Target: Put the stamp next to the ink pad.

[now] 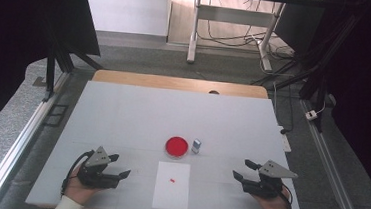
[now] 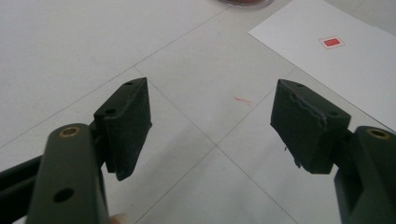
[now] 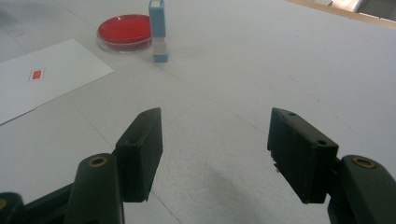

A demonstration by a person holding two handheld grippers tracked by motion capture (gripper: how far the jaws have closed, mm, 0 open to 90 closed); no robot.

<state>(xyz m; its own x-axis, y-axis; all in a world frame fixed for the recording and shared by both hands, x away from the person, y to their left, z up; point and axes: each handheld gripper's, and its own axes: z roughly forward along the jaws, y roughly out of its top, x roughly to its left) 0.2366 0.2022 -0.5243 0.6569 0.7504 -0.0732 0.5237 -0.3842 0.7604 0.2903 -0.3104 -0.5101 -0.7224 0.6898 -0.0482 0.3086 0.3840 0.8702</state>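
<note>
Spreading across most of the high view, the white bench carries everything, with a bare wooden strip along its far edge. A white sheet of paper lies flat near the person's side, midway between the two hands, and a small red rectangle is printed near its middle. Just beyond the sheet's far edge sits a round dish of red pigment, and just beside the dish, to its right, a small blue-and-white stamp stands upright, apart from it. The left claw rests low at the bench, left of the paper, its jaws standing wide apart with nothing between them. The right claw rests right of the paper, well apart from the stamp, jaws likewise spread and empty.
</note>
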